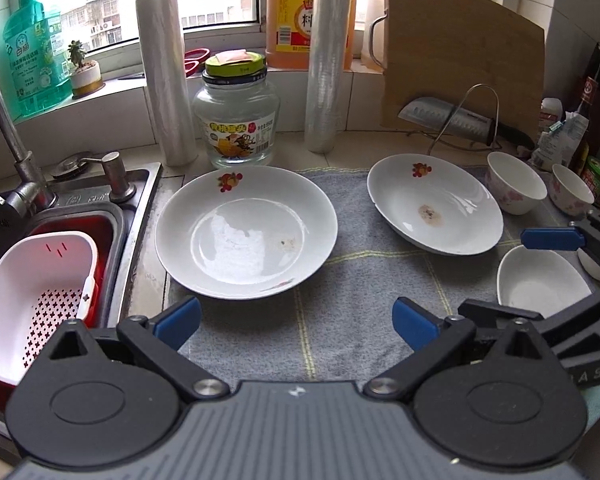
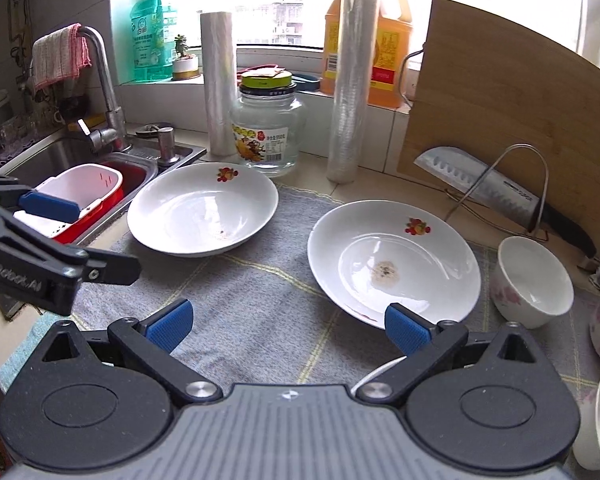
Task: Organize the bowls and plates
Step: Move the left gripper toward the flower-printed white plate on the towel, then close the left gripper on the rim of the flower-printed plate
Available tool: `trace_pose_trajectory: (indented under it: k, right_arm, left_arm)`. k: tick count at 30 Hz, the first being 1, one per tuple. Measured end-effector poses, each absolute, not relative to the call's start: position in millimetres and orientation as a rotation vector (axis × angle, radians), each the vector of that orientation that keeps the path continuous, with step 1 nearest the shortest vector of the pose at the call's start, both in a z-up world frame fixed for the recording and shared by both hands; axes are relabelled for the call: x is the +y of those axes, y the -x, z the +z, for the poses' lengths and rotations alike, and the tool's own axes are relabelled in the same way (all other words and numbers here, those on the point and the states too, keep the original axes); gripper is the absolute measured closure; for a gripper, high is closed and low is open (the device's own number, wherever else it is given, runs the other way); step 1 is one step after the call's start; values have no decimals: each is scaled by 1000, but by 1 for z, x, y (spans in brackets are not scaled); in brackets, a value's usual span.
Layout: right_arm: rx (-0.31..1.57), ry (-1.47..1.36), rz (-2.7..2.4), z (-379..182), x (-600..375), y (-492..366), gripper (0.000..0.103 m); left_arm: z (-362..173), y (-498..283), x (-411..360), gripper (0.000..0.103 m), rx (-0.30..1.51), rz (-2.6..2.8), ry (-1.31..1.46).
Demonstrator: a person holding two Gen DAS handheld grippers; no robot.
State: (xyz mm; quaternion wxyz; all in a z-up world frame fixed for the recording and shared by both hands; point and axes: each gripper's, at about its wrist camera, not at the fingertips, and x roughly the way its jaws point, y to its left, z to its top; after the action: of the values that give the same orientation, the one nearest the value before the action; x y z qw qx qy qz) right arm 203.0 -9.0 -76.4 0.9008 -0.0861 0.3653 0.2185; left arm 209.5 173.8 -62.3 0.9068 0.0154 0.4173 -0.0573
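Two white plates with a fruit print lie on a grey towel (image 1: 340, 320). The left plate (image 1: 246, 232) (image 2: 202, 210) lies flat. The right plate (image 1: 434, 204) (image 2: 394, 262) has a brown stain and tilts slightly. Two pink-flowered bowls (image 1: 516, 182) (image 1: 572, 188) stand at the right, and a plain white bowl (image 1: 540, 280) is nearer. My left gripper (image 1: 296, 322) is open and empty over the towel, just before the left plate. My right gripper (image 2: 286, 324) is open and empty, its right finger at the right plate's near rim.
A sink (image 1: 112, 208) with a red and white strainer basket (image 1: 40, 292) is at the left. A glass jar (image 1: 236, 116), two film rolls (image 1: 166, 80) (image 1: 328, 60), a cutting board (image 1: 460, 56) and a knife on a rack (image 1: 456, 120) stand behind the plates.
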Motion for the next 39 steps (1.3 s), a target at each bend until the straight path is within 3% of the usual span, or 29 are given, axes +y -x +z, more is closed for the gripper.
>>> trace_pose_trajectory:
  k: [16,26,29,39]
  right_arm:
    - [820,209,492,-115,66,-248,0]
    - [844,259,525,-134,96,-260,0]
    - [841,273,530,-138,103,-263,0]
    - [870,294,530,-155,115,-274,0]
  left_arm:
    - [-88,-330,225,4,917,-189,-166]
    - [-103,-369,233,6,930,-244,-195]
    - [-108,-377,234,14,940,-267,-193]
    - [-121,-394,239,16,971,-308,-189]
